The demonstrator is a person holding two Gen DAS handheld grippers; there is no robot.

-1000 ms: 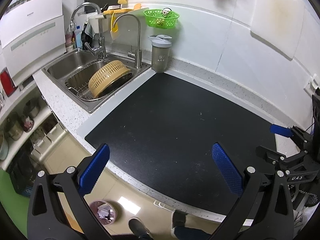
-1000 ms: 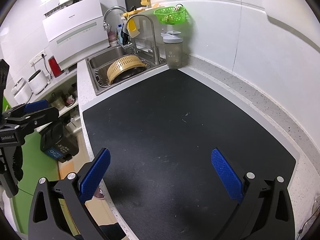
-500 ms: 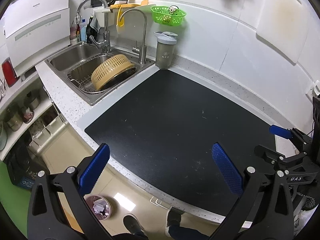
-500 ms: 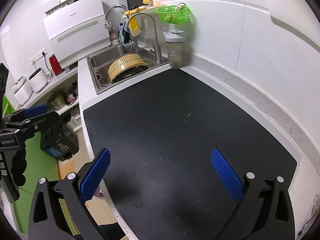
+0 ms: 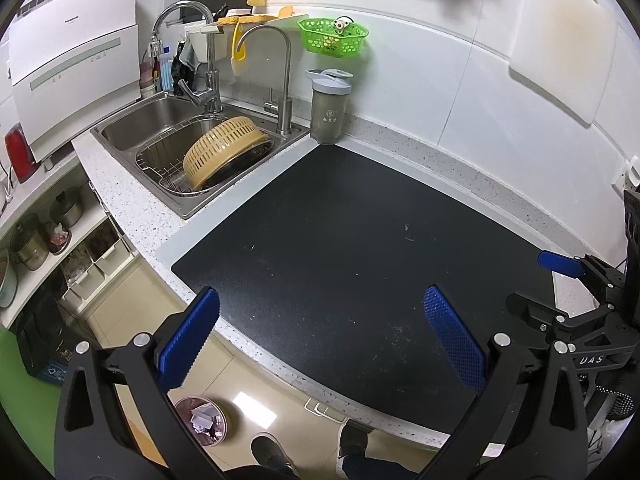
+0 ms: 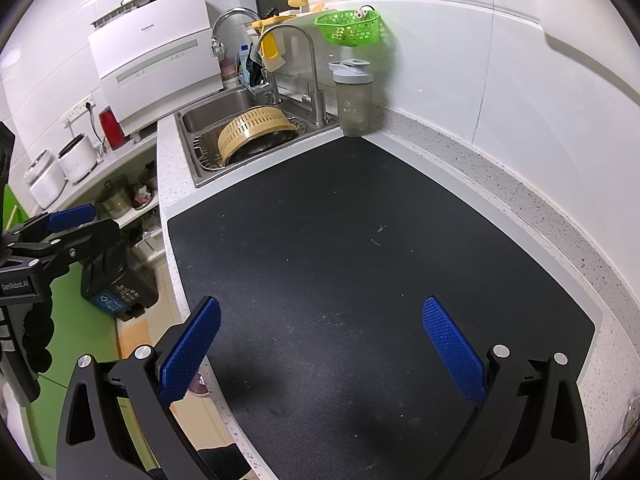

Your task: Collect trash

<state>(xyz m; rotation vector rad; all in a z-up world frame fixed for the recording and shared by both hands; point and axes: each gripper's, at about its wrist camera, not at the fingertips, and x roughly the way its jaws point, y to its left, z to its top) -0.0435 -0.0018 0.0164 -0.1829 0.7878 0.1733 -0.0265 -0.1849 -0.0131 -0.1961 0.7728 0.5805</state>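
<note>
My left gripper is open and empty, held over the front edge of a black mat on the counter. On the floor below stands a small pink trash bin with paper scraps in it. My right gripper is also open with nothing between its fingers, above the near part of the black mat. A few tiny crumbs lie mid-mat, the same crumbs showing in the left wrist view. Each gripper appears at the edge of the other's view: right gripper, left gripper.
A steel sink with a yellow colander and two taps sits at the back left. A grey shaker bottle stands in the corner under a green wall basket. The person's shoes are by the counter edge.
Both cameras have drifted only slightly. The grippers stay open and empty, and nothing on the counter has moved.
</note>
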